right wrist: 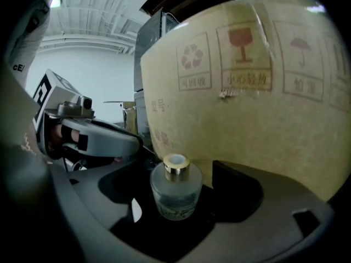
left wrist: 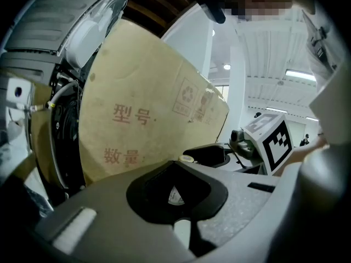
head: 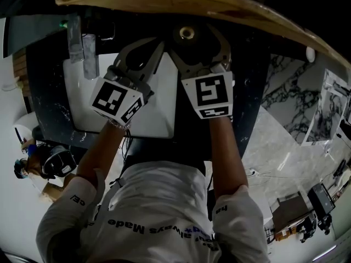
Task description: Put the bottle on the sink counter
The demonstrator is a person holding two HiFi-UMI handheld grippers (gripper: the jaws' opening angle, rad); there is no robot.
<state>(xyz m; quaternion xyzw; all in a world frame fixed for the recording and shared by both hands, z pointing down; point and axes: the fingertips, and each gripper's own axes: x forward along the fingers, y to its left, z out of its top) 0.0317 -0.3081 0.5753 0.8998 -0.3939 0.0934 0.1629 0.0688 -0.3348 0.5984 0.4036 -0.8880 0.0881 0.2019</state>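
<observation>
A small frosted glass bottle [right wrist: 174, 195] with a gold collar stands upright on the black sink counter [head: 49, 119], just in front of a cardboard box [right wrist: 247, 92]. My right gripper [right wrist: 181, 173] is open around it, with a gap between each pad and the glass. In the head view the bottle [head: 187, 33] shows as a gold ring between the right gripper's [head: 189, 27] jaws. The left gripper [head: 157, 44] sits beside it over the white sink basin [head: 77, 92], jaws shut and empty. Its own view catches the bottle's top [left wrist: 187, 159] past the left gripper's [left wrist: 181, 166] tips.
The cardboard box [head: 219, 4] leans over the back of the counter, close above both grippers. A chrome faucet [head: 82, 48] stands at the basin's left corner. Another person [head: 44, 166] is low at the left. Marble floor and equipment [head: 321, 199] lie to the right.
</observation>
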